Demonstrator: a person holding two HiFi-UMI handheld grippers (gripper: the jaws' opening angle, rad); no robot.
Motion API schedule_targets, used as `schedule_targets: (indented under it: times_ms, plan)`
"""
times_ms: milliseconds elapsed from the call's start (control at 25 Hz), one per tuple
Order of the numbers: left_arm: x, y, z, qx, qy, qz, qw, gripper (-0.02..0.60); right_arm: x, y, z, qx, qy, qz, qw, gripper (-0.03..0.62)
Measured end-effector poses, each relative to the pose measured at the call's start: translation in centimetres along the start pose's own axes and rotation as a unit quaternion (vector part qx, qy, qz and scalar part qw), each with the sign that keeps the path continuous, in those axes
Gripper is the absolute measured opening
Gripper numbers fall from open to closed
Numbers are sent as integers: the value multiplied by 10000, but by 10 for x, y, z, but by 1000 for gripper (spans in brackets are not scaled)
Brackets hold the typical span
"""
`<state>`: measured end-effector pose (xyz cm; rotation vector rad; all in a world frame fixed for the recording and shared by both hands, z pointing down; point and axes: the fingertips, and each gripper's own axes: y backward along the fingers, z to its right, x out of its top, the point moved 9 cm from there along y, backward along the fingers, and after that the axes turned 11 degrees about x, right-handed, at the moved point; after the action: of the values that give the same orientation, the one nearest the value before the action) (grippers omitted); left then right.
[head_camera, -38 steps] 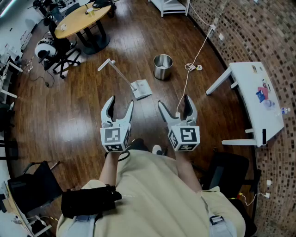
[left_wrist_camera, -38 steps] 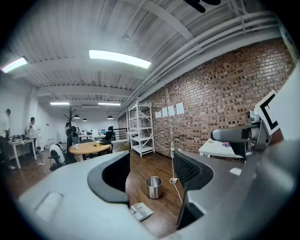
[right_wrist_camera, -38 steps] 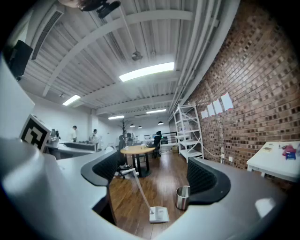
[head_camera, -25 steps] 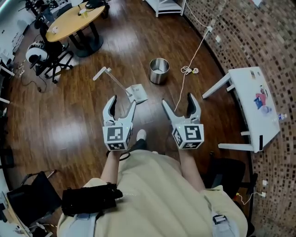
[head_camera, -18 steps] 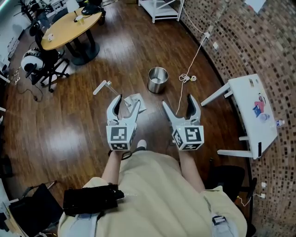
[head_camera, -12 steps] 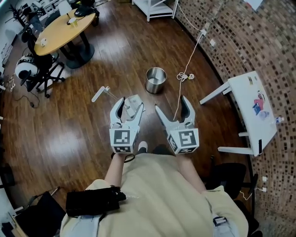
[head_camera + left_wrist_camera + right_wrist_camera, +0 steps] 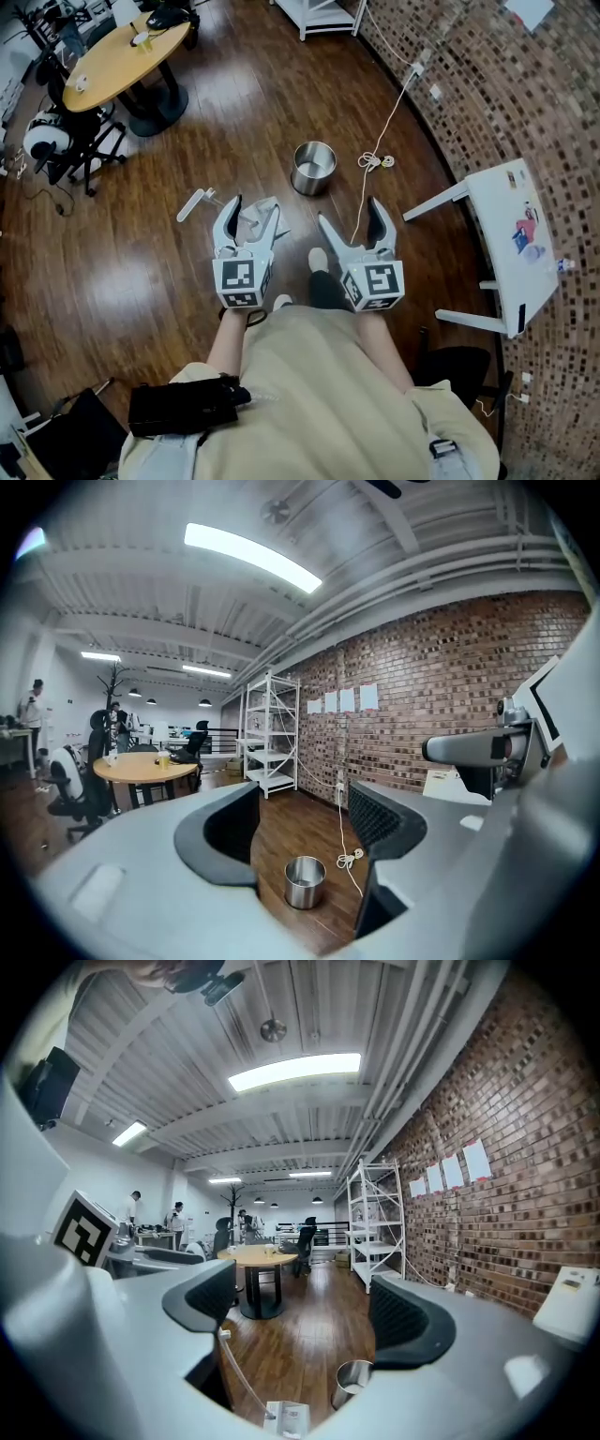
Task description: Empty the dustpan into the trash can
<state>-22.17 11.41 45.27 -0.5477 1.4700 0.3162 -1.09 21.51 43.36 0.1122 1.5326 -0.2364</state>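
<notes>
Wooden floor (image 7: 169, 281) carries the steel trash can (image 7: 314, 167) and, near it, the long-handled dustpan (image 7: 251, 221). Both grippers have advanced: the left gripper (image 7: 251, 205) now hangs over the pan, the right gripper (image 7: 349, 214) beside it, fingers apart and empty. Pickup looks next.

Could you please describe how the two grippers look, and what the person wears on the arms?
The left gripper and the right gripper are both light grey. Each has two curved, tapering jaws lined with black ribbed pads. Each carries a white cube printed with black square markers. The person wears a beige shirt, and its sleeves leave the forearms uncovered.
</notes>
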Motion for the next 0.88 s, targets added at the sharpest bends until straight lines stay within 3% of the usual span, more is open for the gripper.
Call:
schedule_targets:
  times_ms: [520, 720, 880]
  plan:
    - [31, -138, 30, 781, -101, 216, 9967, 304, 18, -119, 137, 1010, -3, 160, 9948, 448]
    - [43, -167, 40, 1026, -131, 391, 9939, 298, 18, -150, 169, 1392, -30, 197, 9901, 436]
    - [40, -180, 42, 1220, -109, 263, 9921, 298, 10, -171, 178, 1698, -119, 108, 9854, 433]
